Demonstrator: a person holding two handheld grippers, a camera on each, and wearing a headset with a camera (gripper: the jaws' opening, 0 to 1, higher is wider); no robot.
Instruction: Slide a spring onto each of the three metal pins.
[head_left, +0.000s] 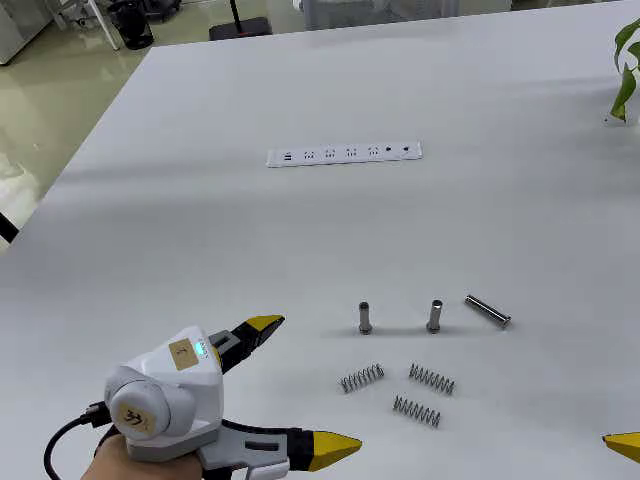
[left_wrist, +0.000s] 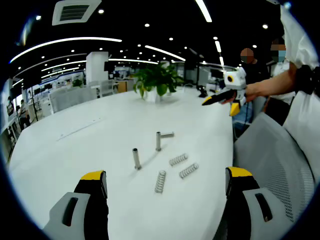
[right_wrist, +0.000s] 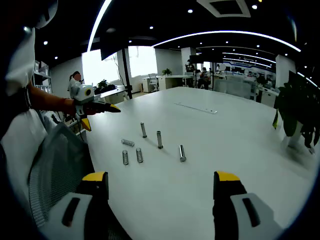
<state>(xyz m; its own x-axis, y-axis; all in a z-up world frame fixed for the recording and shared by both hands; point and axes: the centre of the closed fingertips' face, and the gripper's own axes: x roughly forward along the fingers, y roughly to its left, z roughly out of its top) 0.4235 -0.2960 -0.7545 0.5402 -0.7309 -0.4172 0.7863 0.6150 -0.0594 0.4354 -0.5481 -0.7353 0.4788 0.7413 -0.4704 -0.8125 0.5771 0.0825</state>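
Observation:
Two metal pins (head_left: 365, 317) (head_left: 435, 315) stand upright on the white table, and a third pin (head_left: 487, 311) lies on its side to their right. Three bare springs (head_left: 362, 377) (head_left: 432, 379) (head_left: 416, 411) lie just in front of them. My left gripper (head_left: 300, 385) hovers at the lower left, open and holding nothing, its yellow tips left of the springs. One yellow fingertip (head_left: 622, 445) of my right gripper shows at the lower right corner. The right gripper (right_wrist: 161, 176) is open and sits well back from the pins (right_wrist: 159, 139) and springs (right_wrist: 125, 157).
A white power strip (head_left: 344, 154) lies farther back on the table. A potted plant (head_left: 627, 60) stands at the far right edge. A grey mesh chair (left_wrist: 270, 150) sits beside the near table edge. Bare tabletop surrounds the pins.

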